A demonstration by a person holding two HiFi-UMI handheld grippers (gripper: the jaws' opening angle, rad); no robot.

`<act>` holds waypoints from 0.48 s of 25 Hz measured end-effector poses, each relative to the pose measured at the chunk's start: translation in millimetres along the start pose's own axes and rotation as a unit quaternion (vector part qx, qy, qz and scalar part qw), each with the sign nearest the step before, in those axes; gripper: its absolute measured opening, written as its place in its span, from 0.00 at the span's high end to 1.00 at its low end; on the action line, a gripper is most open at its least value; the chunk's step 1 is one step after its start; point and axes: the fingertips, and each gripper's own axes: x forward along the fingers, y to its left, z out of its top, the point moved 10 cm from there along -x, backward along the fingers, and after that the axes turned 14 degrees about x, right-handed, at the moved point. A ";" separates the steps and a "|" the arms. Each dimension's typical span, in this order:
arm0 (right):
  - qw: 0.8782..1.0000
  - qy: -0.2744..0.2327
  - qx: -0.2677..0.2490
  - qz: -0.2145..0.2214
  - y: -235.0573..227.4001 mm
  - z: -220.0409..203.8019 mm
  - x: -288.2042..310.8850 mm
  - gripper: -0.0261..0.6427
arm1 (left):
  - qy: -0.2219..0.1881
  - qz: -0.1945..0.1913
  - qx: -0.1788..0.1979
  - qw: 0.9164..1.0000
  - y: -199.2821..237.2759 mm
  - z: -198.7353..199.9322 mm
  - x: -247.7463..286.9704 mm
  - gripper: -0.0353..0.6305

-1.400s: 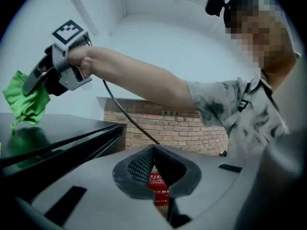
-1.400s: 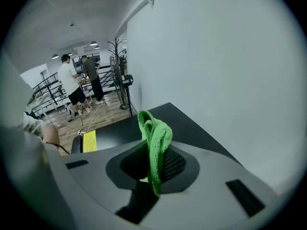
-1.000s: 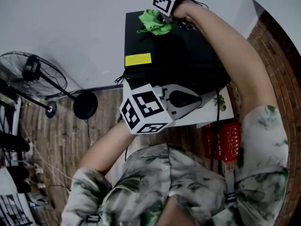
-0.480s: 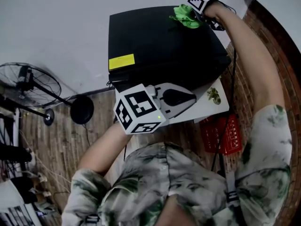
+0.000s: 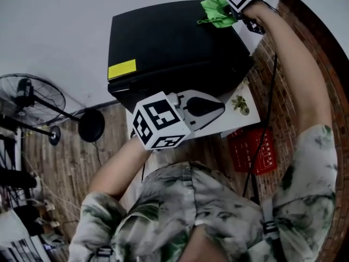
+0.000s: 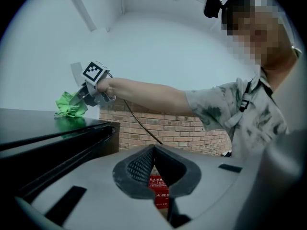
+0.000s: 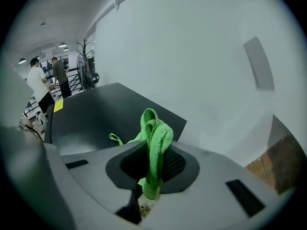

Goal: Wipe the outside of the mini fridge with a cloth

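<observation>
My right gripper (image 7: pixel 152 174) pinches the green cloth (image 7: pixel 156 138) mid-fold, its loose end on the mini fridge (image 7: pixel 91 119) top just beyond my jaws. It looks soft, light, likely to bunch. My left gripper (image 6: pixel 154 169) is closed, empty.

The green cloth (image 7: pixel 156 133) drops out of sight low between the fingers (image 7: pixel 176 164) of the right gripper (image 7: pixel 152 157). Past the pressed-together fingers (image 6: pixel 138 169) of the left gripper (image 6: pixel 154 151), a red box (image 6: pixel 160 191) shows only as a sliver, its print unreadable.

Cloth (image 5: pixel 216 11): green, bunched, nipped in my right gripper (image 7: pixel 152 176), resting on the fridge top's far corner.
Mini fridge (image 5: pixel 174 48): black, glossy, yellow sticker (image 5: pixel 121 69) on top.
</observation>
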 end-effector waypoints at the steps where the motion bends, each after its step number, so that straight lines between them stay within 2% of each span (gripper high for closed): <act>1: 1.000 -0.012 0.003 0.006 -2.9 -4.2 -4.2 0.87 | 0.001 0.002 -0.005 1.000 -0.8 -3.4 4.6 0.91; 6: 0.997 -0.069 0.014 0.044 -20.0 -27.1 -27.7 0.87 | 0.000 0.016 -0.023 1.000 -3.1 -17.8 29.2 0.91; 12: 0.990 -0.131 -0.015 0.055 -32.1 -55.4 -54.8 0.87 | -0.017 0.043 -0.036 0.998 -8.2 -27.0 52.6 0.91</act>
